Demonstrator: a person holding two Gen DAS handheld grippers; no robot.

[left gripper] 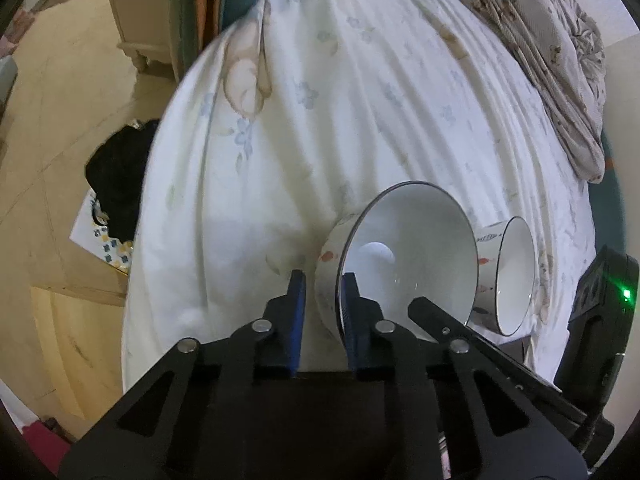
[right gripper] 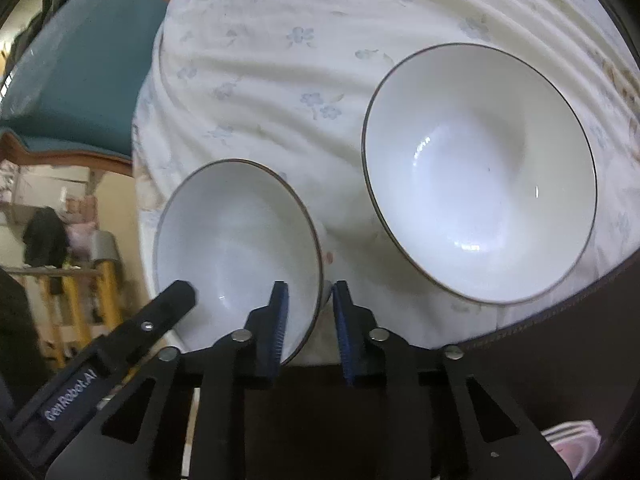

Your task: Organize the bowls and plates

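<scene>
Two white bowls with dark rims and small painted marks outside are over a white flowered bedsheet. In the left wrist view my left gripper [left gripper: 323, 282] is shut on the rim of the nearer bowl [left gripper: 408, 248], one finger inside, one outside, and the bowl is tipped on its side. The second bowl [left gripper: 514, 276] is tilted just to its right. In the right wrist view my right gripper [right gripper: 308, 292] is shut on the rim of the smaller-looking bowl [right gripper: 236, 240]. The other bowl [right gripper: 480, 172] is at upper right. The left gripper's finger [right gripper: 168, 304] shows at lower left.
The bedsheet [left gripper: 320, 100] covers most of both views. A crumpled patterned blanket [left gripper: 552, 52] lies at the far right. Black clothing [left gripper: 120, 176] lies on the tan floor at left. A teal headboard [right gripper: 80, 80] and yellow frame [right gripper: 80, 312] are at left.
</scene>
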